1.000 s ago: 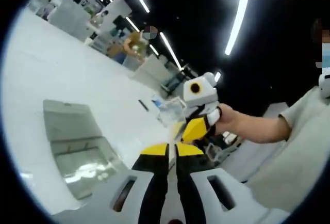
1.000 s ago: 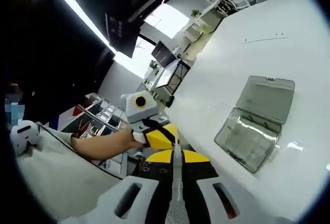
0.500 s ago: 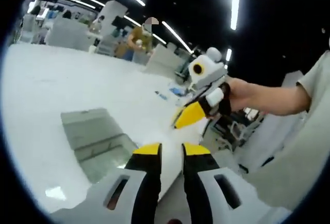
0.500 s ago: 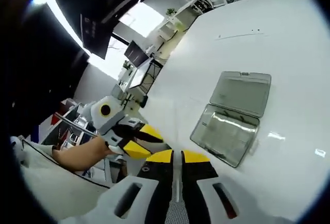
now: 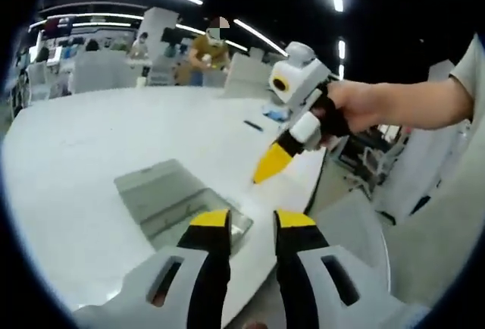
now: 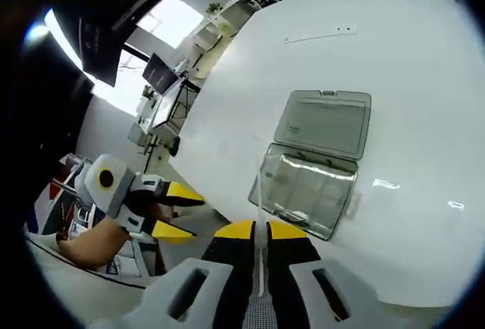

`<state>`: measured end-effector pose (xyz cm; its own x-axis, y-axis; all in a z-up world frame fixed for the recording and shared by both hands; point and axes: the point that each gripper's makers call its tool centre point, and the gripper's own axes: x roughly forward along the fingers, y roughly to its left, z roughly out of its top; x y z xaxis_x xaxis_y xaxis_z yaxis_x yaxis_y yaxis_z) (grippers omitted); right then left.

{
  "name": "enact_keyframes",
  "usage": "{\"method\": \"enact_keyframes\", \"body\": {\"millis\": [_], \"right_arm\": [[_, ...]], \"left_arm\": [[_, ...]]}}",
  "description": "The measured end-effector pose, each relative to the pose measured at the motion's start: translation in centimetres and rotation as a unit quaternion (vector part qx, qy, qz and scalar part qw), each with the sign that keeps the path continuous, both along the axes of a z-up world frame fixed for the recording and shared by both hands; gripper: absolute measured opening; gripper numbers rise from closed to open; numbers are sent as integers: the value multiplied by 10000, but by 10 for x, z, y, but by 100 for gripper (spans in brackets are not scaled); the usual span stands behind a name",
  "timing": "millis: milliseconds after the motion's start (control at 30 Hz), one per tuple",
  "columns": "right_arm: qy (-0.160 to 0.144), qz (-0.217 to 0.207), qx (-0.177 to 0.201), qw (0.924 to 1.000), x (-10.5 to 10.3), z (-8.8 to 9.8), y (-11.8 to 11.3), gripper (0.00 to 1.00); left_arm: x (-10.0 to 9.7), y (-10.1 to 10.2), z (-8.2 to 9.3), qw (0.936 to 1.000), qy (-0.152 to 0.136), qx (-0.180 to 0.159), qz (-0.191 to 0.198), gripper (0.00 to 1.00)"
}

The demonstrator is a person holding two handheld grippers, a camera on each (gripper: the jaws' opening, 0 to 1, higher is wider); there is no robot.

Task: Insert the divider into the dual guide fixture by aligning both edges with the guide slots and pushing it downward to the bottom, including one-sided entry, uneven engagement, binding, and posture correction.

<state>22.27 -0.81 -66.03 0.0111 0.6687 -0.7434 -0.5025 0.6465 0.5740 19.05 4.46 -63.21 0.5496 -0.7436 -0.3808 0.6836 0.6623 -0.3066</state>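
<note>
Right gripper (image 6: 260, 230): jaws almost together, pinching a thin pale strip.
Divider (image 6: 259, 192): that strip, seen edge-on, rising straight out from between the right jaws; tip over the near edge of the clear box; touching it or not, cannot tell.
Left gripper (image 5: 252, 221): jaws apart, nothing between them.
Clear box (image 6: 305, 189): just beyond the right jaws' tips, a little to their right, flat on the table; in the left gripper view (image 5: 182, 202), just beyond the left jaw's tip.
Lid (image 6: 324, 123): swung open, lying flat past the far side of the box.
Table (image 6: 394, 64): white, under the box, spreading out past both pairs of jaws.
Right gripper from the left gripper view (image 5: 270, 165): above and beyond the left jaws, yellow tips together, pointing down toward the table edge.
Right hand (image 5: 356, 105): wrapped around that gripper's grip.
Left gripper from the right gripper view (image 6: 180, 211): left of the right jaws, off the table edge, yellow tips spread.
Left hand (image 6: 87, 242): behind it, holding the grip.
</note>
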Motion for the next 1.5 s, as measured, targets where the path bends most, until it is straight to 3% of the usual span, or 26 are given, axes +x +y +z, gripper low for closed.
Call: {"method": "enact_keyframes", "body": {"millis": [200,267,367,433,500,567,600,700,767,833,1000,1100,1233,1300,1500], "right_arm": [[-20,-208,-201,9996,5,-6,1,0],[-24,-138,-467,9988,4,-14,-3,0],[-223,-172,-647,9975,13,-20,-6,0],[-9,-481,-633,9968,13,-19,-4,0],[-211,-344,-658,9970,17,-21,-2,0],[-174,-382,-687,9968,18,-23,-1,0],[-11,-571,-626,9964,17,-22,3,0],[-95,-599,-863,9944,23,-29,0,0],[30,-674,-981,9929,21,-33,1,0],[-213,-598,-1313,9893,27,-39,-3,0],[-190,-674,-1523,9859,29,-48,-2,0],[-13,-808,-1581,9841,27,-52,-1,0],[0,-781,-1751,9814,27,-60,-1,0],[167,-892,-1820,9791,25,-65,-1,0],[120,-910,-1984,9758,28,-70,-1,0]], "left_arm": [[-3,10,-1,10000,40,-28,45,19],[-4,14,-3,10000,63,-23,55,19],[-5,18,-4,9999,86,-9,53,18],[-5,21,-5,9999,106,-28,55,18],[-5,24,-6,9999,113,-24,56,18],[-5,26,-7,9999,131,-41,53,18],[-4,27,-7,9999,136,-35,47,18],[-3,30,-9,9999,153,-18,25,17],[-2,31,-10,9999,162,-32,23,17],[0,32,-11,9999,164,-20,17,17],[2,31,-15,9997,93,194,-68,18],[4,32,-18,9993,2,370,-106,21],[7,33,-20,9991,-15,421,-104,25],[9,35,-22,9991,-6,414,-95,24],[12,39,-25,9990,17,439,-69,24]]}}
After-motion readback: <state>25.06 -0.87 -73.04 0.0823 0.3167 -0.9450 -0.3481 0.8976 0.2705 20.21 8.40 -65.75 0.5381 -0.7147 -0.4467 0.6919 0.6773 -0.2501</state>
